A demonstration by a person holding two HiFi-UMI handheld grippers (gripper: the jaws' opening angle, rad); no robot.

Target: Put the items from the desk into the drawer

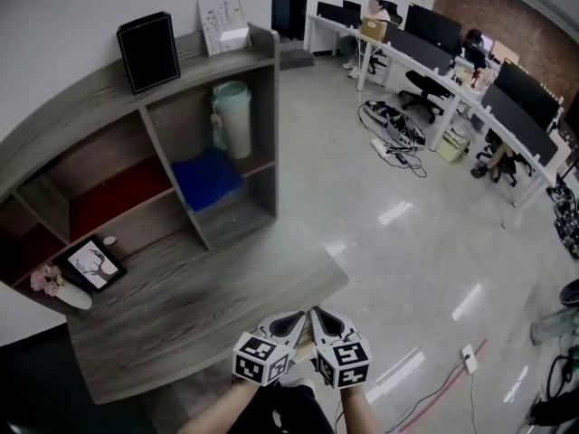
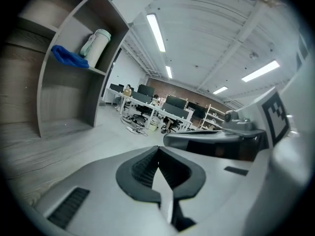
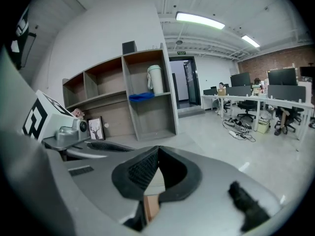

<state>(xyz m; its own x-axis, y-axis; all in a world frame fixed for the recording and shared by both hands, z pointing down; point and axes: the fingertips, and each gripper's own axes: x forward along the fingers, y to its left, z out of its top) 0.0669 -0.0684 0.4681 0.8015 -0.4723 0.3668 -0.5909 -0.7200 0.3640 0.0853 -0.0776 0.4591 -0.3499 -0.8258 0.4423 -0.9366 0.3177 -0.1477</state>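
Two grippers: the left gripper (image 1: 293, 320) and right gripper (image 1: 322, 318) are held side by side close to the person's body, just off the near corner of the tabletop (image 1: 208, 310).
Fingers: both pairs are closed tip to tip, and each gripper view shows nothing between them.
Things on the tabletop: a picture frame (image 1: 91, 266) leans at the back left against the shelf unit (image 1: 262, 134). Pink flowers (image 1: 45, 279) lie just beside it, and a small white thing (image 1: 109, 240) sits near the frame, too small to name.
Things on the shelves: a black box (image 1: 149, 51) stands on top, with a pale flask (image 1: 233, 116) and a blue cloth (image 1: 206, 175) in the right-hand compartments. Whether these count as desk items is unclear.
Drawer: none shows in any view, so whether it is open or shut cannot be told.
Stage, as a judgement: the frame and flowers lie on the tabletop, well apart from both empty grippers. That fits a pause ahead of a reach or one between carries.
Doing it well: spread the fingers before coming in. Take the frame by its top edge, not its face, and keep it upright on the way across. Take the flowers low on the stem end with a light squeeze.
Risk: the leaning frame could slide flat if nudged, and the petals could crush.
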